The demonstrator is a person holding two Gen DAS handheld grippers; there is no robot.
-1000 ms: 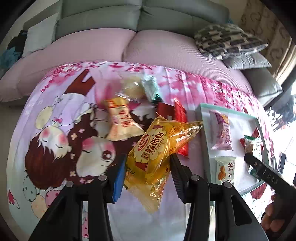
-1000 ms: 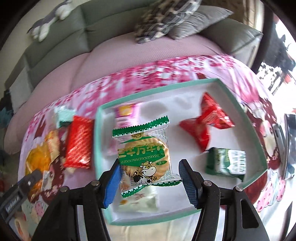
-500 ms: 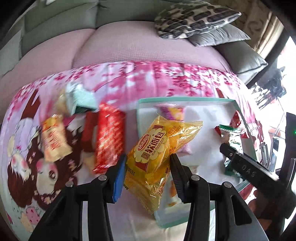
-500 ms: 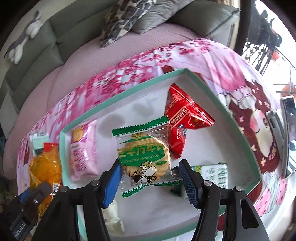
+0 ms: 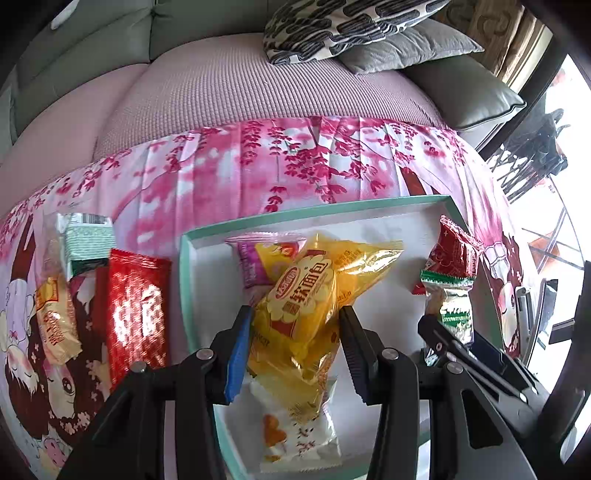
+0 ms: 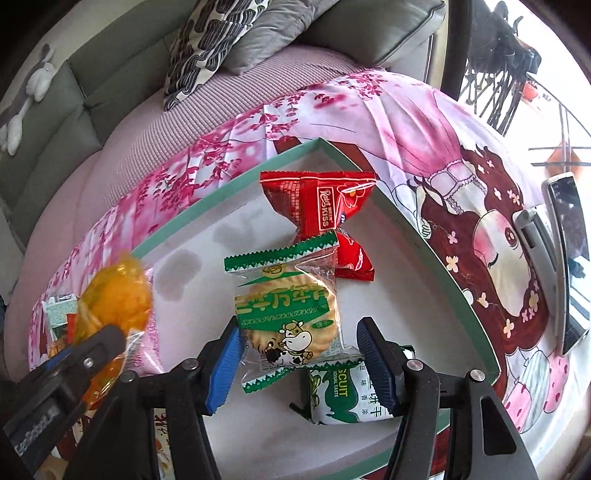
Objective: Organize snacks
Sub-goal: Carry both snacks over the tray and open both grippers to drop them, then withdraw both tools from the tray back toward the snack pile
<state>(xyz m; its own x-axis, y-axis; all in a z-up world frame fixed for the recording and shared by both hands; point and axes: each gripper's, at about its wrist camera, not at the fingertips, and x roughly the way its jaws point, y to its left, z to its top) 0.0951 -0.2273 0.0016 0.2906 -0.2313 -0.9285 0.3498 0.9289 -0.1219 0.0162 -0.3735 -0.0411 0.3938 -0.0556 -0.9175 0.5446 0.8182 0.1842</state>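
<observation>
My left gripper [image 5: 294,321] is shut on a yellow soft-bread packet [image 5: 299,295] and hangs over the left part of the teal-rimmed white tray [image 5: 314,213]. Below it in the tray lie a pink packet [image 5: 251,266] and a white packet with orange print [image 5: 295,435]. My right gripper [image 6: 299,343] is shut on a clear, green-edged biscuit packet [image 6: 288,306] above the tray's [image 6: 424,251] right part. There a red packet [image 6: 317,206], a second red one [image 6: 351,258] and a green-white biscuit packet [image 6: 343,398] lie. Each view shows the other gripper's packet at its side.
Left of the tray, on the pink cartoon cloth [image 5: 295,166], lie a red foil packet [image 5: 135,310], a beige-yellow packet [image 5: 55,317] and a mint-green packet [image 5: 86,240]. A phone [image 6: 569,258] rests on the cloth to the right. A sofa with cushions [image 5: 351,22] stands behind.
Both grippers have swung to the right with their packets. The left one went from above the cloth to above the tray. The right one shifted toward the tray's far right corner.
</observation>
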